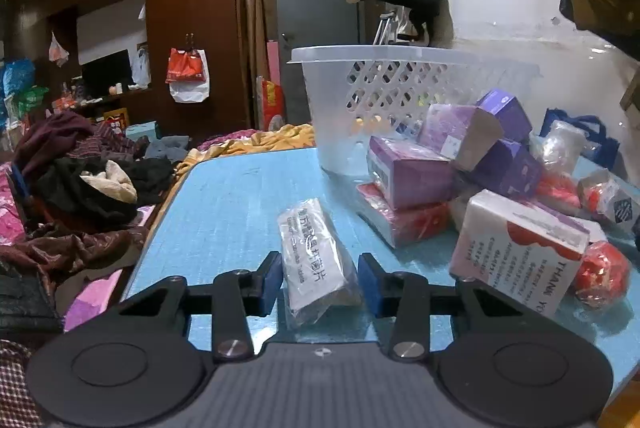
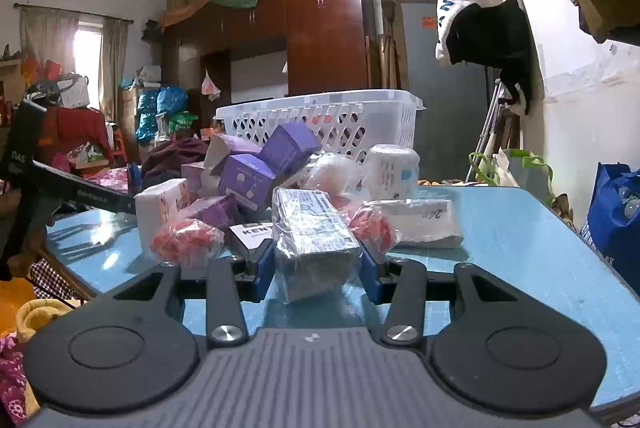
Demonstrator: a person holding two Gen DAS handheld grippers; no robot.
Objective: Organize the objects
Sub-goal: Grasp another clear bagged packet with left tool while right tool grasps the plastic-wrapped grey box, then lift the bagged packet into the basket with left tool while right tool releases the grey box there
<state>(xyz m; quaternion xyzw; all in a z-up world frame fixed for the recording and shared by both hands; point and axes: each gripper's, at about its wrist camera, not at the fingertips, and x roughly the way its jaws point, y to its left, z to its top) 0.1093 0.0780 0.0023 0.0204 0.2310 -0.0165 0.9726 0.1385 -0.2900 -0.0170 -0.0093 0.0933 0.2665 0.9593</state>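
Blue-padded left gripper (image 1: 319, 278) & right gripper (image 2: 317, 262) each clamp a plastic-wrapped pack (image 1: 316, 252) (image 2: 314, 232).

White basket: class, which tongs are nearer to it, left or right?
Left, probably. The left tongs face the white basket straight across the table; the right tongs have the pile of boxes between them and it.

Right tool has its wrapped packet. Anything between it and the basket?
Yes. The right tool is shut on the plastic-wrapped packet, and a pile of purple boxes and wrapped bundles sits on the blue table before the white perforated basket.
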